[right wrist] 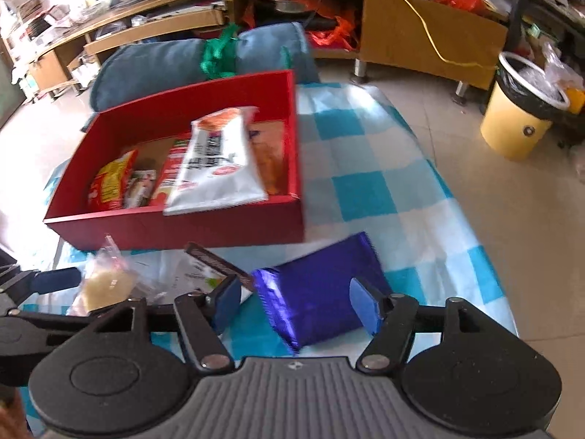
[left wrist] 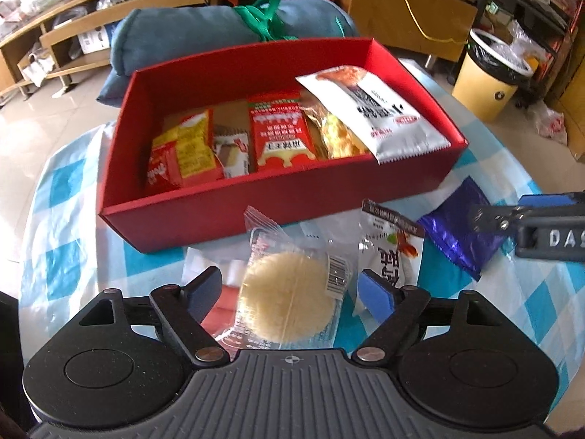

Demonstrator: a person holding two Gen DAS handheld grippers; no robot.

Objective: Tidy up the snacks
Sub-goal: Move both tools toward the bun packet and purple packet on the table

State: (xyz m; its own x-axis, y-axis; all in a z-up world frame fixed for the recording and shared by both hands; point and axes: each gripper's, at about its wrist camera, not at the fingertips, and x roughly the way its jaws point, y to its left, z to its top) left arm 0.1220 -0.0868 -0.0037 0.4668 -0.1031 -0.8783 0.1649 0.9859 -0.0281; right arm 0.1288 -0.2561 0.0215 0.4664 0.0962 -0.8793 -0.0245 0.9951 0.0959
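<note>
A red box (left wrist: 226,216) (right wrist: 182,225) on the checked tablecloth holds several snack packets, with a white packet (left wrist: 380,109) (right wrist: 219,164) leaning on its right end. In front of it lie a clear-wrapped round pale cake (left wrist: 289,296) (right wrist: 106,285), a white-and-black packet (left wrist: 395,241) and a shiny purple packet (left wrist: 460,226) (right wrist: 321,292). My left gripper (left wrist: 292,292) is open, its fingers either side of the round cake. My right gripper (right wrist: 296,303) is open, its fingers either side of the purple packet.
A rolled blue cushion (left wrist: 219,36) tied with green ribbon lies behind the box. A yellow bin (left wrist: 490,73) (right wrist: 519,109) stands on the floor at right. Low wooden shelving (right wrist: 402,29) runs along the back. The table's edge (right wrist: 486,241) falls off at right.
</note>
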